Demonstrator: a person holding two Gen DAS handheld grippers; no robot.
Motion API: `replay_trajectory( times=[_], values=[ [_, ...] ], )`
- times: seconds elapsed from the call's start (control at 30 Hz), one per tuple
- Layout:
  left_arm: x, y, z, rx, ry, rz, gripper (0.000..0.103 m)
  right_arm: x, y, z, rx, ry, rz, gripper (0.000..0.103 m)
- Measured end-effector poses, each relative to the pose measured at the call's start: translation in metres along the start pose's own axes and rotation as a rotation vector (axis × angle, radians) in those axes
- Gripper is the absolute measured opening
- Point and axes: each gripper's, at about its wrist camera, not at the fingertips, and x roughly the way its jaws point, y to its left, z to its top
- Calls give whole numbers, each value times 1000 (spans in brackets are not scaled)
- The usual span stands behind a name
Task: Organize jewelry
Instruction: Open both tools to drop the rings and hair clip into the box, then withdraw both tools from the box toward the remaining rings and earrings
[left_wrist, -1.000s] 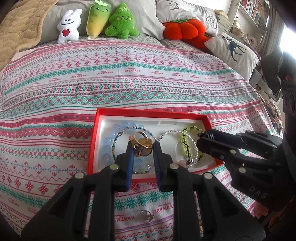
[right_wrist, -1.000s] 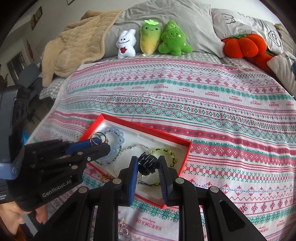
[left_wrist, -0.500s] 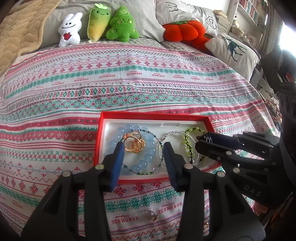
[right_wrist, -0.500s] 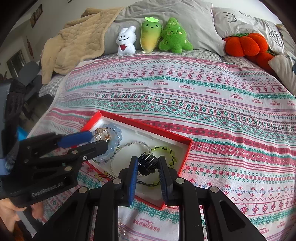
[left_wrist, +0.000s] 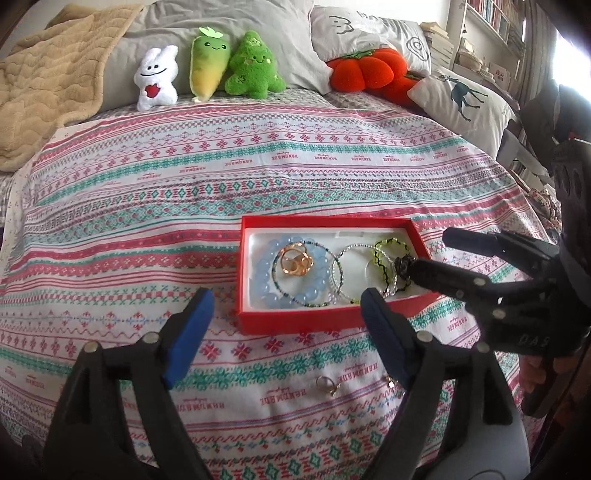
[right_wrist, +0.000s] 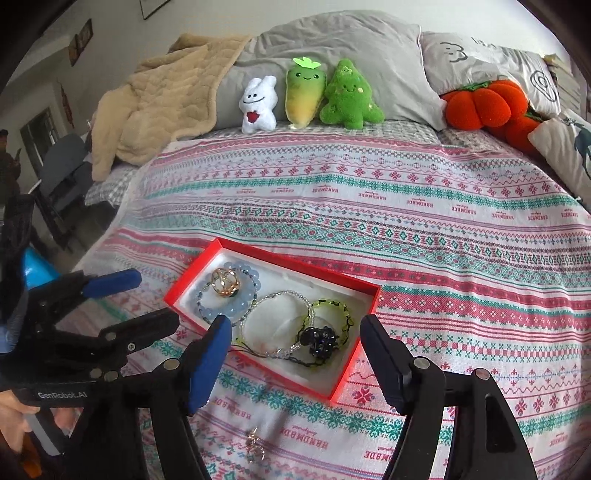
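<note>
Gold rings (left_wrist: 295, 259) lie in the red box (left_wrist: 295, 321) at its left, on the bed. Our left gripper (left_wrist: 284, 306) and right gripper (right_wrist: 295, 332) both stand wide apart, empty. For the loose ring (left_wrist: 327, 384) on the bedspread, we should lower slowly and pinch it flat.

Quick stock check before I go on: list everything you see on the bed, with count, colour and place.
Box: 1, red, near bed edge.
Bead bracelet: 1, pale blue, box left end.
Rings: gold cluster, on that bracelet.
Thin bracelets: clear and yellow-green, box middle and right.
Beaded piece: 1, black, box right end.
Loose rings: small, on blanket before box.
Plush toys: white, yellow-green, green, by pillows.
Pumpkin cushions: orange, far right.
Left tongs: open.
Right tongs: open.
</note>
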Motion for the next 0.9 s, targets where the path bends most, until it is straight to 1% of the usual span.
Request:
replay_trajectory(
  times=[0.13,0.3,0.53,0.7,0.9],
  values=[
    [-8,3,-8,-4,14,7,84,-9,3,-4,-8,-2,-6,73],
    [-15,7,-18,-8,39,19,85,-12,5,-16,-27,29,-23,74],
    [-15,16,-44,-41,106,15,88,-9,8,-39,-68,77,-42,77],
    [-13,16,-63,1,146,41,88,-8,11,-54,-99,116,-52,78],
    [-12,13,-78,43,172,46,88,-4,13,-73,-110,175,-53,80]
  ],
)
